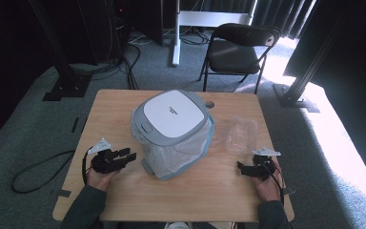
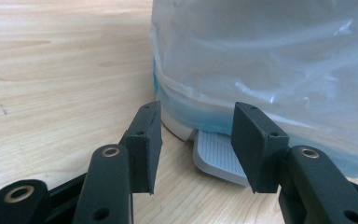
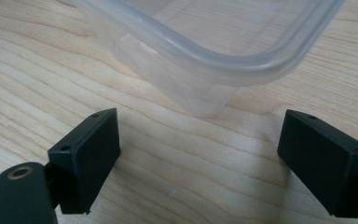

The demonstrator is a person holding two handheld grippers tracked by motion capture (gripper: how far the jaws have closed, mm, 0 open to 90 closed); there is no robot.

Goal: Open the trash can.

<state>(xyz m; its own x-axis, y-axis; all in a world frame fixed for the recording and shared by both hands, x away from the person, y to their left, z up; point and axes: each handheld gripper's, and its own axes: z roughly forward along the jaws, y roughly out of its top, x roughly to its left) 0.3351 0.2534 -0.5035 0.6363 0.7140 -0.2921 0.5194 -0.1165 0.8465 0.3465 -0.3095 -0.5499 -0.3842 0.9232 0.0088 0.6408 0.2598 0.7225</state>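
- Right now a bin with a white lid and a plastic bag around it stands in the middle of the wooden table.
- On the near left, the left gripper points at the bin's grey foot pedal. Its jaws are spread, nothing between them.
- On the near right, the right gripper rests with jaws wide apart, holding nothing.
- Just past it lies a clear plastic box.
- Far off, a black chair stands behind the table.
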